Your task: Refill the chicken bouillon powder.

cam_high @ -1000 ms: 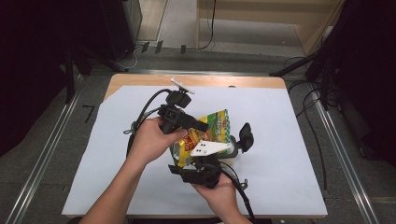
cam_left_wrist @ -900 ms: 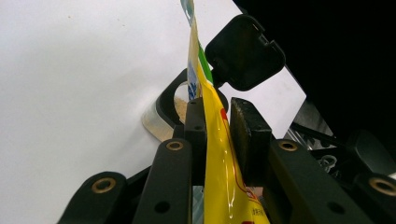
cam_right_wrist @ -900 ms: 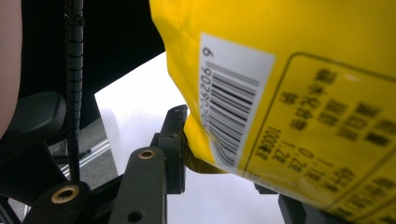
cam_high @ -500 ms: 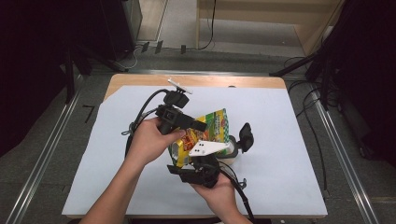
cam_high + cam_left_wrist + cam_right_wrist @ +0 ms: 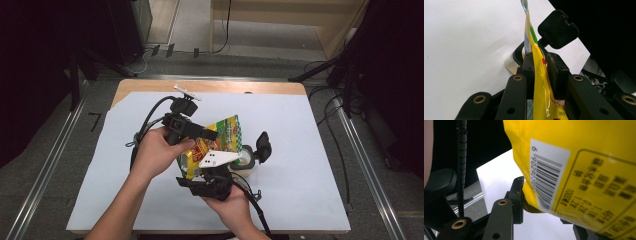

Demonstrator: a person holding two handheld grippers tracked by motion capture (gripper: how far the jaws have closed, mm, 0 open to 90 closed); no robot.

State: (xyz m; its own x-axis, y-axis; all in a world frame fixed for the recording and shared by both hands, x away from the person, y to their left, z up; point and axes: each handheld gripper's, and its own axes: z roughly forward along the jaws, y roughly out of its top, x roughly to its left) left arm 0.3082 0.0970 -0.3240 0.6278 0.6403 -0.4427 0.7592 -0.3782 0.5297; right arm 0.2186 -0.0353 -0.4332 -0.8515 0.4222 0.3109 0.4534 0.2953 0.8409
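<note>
Right claw (image 5: 212, 172), nearest me, clamps the lower corner of the yellow snack bag (image 5: 220, 137); barcode panel (image 5: 546, 178) sits just above its jaws. Left claw (image 5: 541, 67) pinches the bag's edge flat between both pads. Bag hangs between the two claws, off the white table (image 5: 310, 150). To open it cleanly: keep both grips firm, pull apart evenly, no twisting. Beyond: a tape roll (image 5: 245, 161).

snack bag (image 5: 220, 137) between both tongs
</note>
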